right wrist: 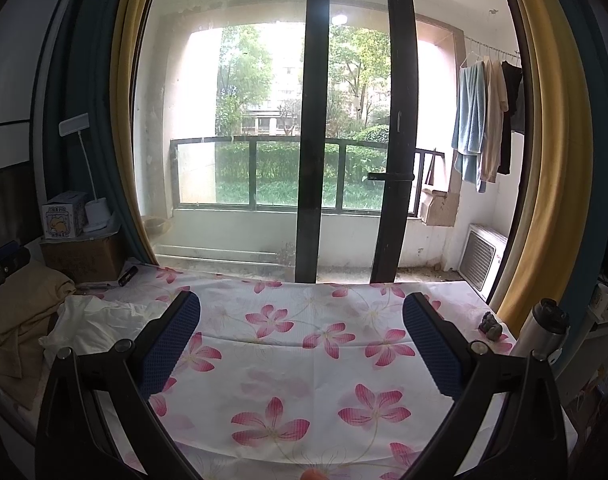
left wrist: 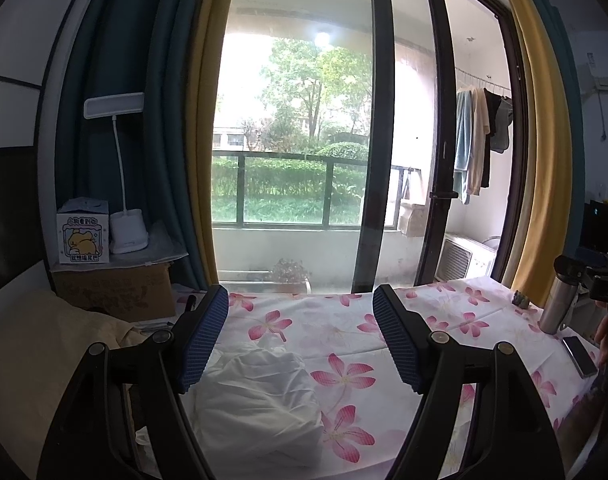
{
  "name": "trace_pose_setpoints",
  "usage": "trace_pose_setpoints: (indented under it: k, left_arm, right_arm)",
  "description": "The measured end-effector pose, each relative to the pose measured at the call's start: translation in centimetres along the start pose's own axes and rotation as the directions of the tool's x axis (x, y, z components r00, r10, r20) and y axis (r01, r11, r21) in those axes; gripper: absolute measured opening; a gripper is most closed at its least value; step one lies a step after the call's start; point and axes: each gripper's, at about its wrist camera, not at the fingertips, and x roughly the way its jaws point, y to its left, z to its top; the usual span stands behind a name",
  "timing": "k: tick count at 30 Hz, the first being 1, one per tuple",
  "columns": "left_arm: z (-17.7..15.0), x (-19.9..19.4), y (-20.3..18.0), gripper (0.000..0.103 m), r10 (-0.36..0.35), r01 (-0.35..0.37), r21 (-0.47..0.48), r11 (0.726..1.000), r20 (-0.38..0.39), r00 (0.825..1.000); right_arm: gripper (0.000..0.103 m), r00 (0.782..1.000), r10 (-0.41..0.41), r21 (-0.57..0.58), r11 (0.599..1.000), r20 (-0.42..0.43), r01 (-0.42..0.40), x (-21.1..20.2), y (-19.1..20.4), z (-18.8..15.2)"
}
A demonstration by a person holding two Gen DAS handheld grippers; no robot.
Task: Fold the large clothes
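A white garment [left wrist: 256, 396] is seen crumpled in a loose, wrinkled heap on the floral cloth [right wrist: 304, 360], at its left end beside a tan pillow [right wrist: 28, 312]. The left gripper [left wrist: 300, 336] is held over the heap, jaws spread and empty. The right gripper [right wrist: 302, 344] is held over bare cloth right of the garment, jaws likewise released.

The white garment [left wrist: 256, 396] runs partly behind the left gripper's finger [left wrist: 200, 344]. The phone [left wrist: 579, 356] is cut by a hand. Box [left wrist: 83, 236] lettering is unreadable.
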Motion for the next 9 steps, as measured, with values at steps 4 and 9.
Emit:
trace_pose_setpoints:
  k: [4, 9]
  left_arm:
    - [0.0, 0.5, 0.1, 0.078, -0.001, 0.001, 0.002, 1.0, -0.008, 1.0]
    - [-0.2, 1.9, 0.3, 0.078, -0.008, 0.007, -0.01, 1.0, -0.045, 0.999]
  right_arm:
    - [0.1, 1.0, 0.0, 0.003, 1.0, -0.009, 0.0, 0.5, 0.0, -0.1]
    - [0.1, 1.0, 0.004, 0.003, 1.0, -0.031, -0.004, 1.7, 0.0, -0.2]
